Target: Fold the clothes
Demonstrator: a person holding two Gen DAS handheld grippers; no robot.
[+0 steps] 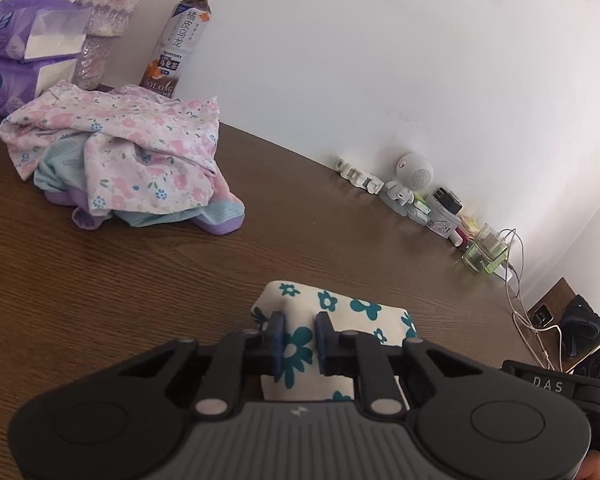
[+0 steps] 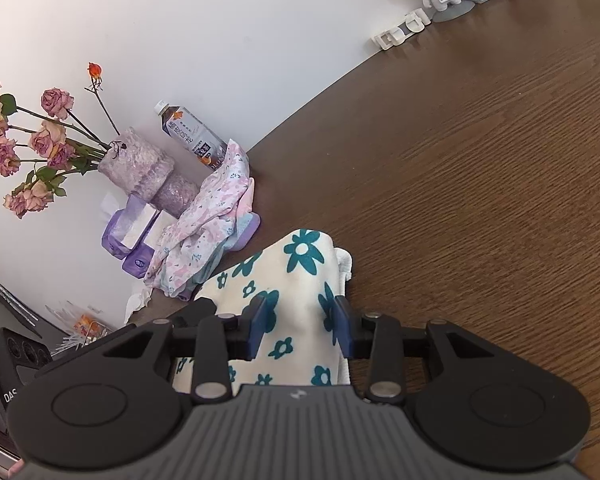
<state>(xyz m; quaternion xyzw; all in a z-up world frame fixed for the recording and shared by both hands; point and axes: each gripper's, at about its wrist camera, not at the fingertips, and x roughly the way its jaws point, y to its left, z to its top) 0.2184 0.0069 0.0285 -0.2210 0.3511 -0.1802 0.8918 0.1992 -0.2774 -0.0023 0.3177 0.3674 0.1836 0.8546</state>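
I am holding a cream cloth with big teal flowers (image 1: pixel 300 344) over the dark brown wooden desk (image 1: pixel 140 280). My left hand-held gripper (image 1: pixel 299 344) is pinching a ridge of this cloth between its two blue pads (image 1: pixel 277 340), which are pressing on it from both sides. My right hand-held gripper (image 2: pixel 300 330) is gripping the same cream cloth (image 2: pixel 296 280), and the fabric is bunching up between its fingers too. Far off on the left side of the desk, a messy pile of pink flowery and light blue clothes (image 1: pixel 128 160) is lying near the white wall. Behind the pile, purple tissue packs (image 1: pixel 20 40) and a tea bottle with a white cap (image 1: pixel 180 40) are standing. A little white robot toy (image 1: pixel 408 184) is sitting farther right by the wall.
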